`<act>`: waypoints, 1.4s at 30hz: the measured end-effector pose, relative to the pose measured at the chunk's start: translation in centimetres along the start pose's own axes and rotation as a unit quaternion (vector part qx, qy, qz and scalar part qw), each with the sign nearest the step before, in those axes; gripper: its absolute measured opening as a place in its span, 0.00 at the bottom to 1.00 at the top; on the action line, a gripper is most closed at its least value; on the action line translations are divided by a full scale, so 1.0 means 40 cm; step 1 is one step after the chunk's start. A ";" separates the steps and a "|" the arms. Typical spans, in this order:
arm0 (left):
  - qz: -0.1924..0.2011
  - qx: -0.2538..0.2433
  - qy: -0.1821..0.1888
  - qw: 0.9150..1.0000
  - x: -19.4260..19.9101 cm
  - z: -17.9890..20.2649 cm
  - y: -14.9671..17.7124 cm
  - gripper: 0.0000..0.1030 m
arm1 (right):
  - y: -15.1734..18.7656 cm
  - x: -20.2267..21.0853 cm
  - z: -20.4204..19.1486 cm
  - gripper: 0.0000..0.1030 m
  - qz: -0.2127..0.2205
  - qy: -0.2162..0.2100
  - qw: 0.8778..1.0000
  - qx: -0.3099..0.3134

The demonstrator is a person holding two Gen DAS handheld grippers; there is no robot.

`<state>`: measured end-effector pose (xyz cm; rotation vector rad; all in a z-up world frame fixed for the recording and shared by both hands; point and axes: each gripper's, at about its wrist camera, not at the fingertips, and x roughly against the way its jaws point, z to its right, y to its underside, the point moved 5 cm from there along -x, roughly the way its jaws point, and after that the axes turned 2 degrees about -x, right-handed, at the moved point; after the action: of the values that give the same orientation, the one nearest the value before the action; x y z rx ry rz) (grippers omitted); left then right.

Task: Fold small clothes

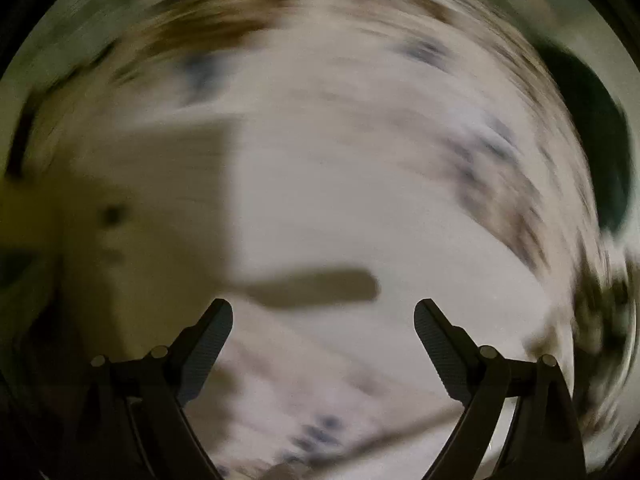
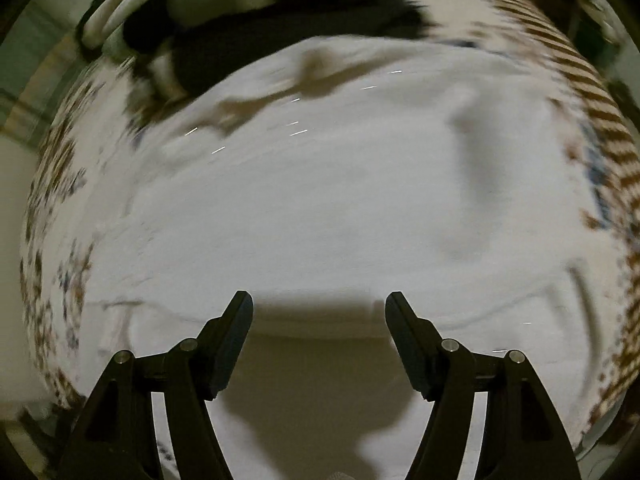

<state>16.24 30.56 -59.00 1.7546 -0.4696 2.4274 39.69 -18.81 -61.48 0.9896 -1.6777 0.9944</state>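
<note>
A white garment [image 2: 328,200] lies spread out and fills most of the right wrist view. My right gripper [image 2: 319,300] is open and empty, just above the cloth near its lower hem. In the left wrist view everything is motion-blurred; white cloth [image 1: 340,208] lies under my left gripper [image 1: 323,308], which is open and empty, and a finger shadow falls on the cloth.
A dark garment [image 2: 288,28] lies beyond the white one, near a white basket rim [image 2: 120,4]. The patterned brown and blue sheet [image 2: 600,128] underneath shows around the edges. A dark shape [image 1: 592,140] sits at the right in the left wrist view.
</note>
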 end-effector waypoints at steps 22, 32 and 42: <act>0.206 0.047 -0.017 0.977 0.176 -0.099 -0.308 0.09 | -0.028 -0.081 -0.217 0.94 0.032 0.088 0.992 0.089; 0.298 -0.141 0.085 0.940 0.454 0.380 -0.356 0.09 | -0.059 0.002 -0.096 0.94 0.045 0.050 0.997 0.036; 0.206 -0.329 0.227 0.893 0.480 0.893 0.046 0.09 | -0.058 0.047 0.183 0.94 0.044 0.041 0.996 -0.068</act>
<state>41.89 15.98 -31.11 0.8383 -1.4915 2.3688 39.15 -26.70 -61.12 0.7827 -1.7084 0.9518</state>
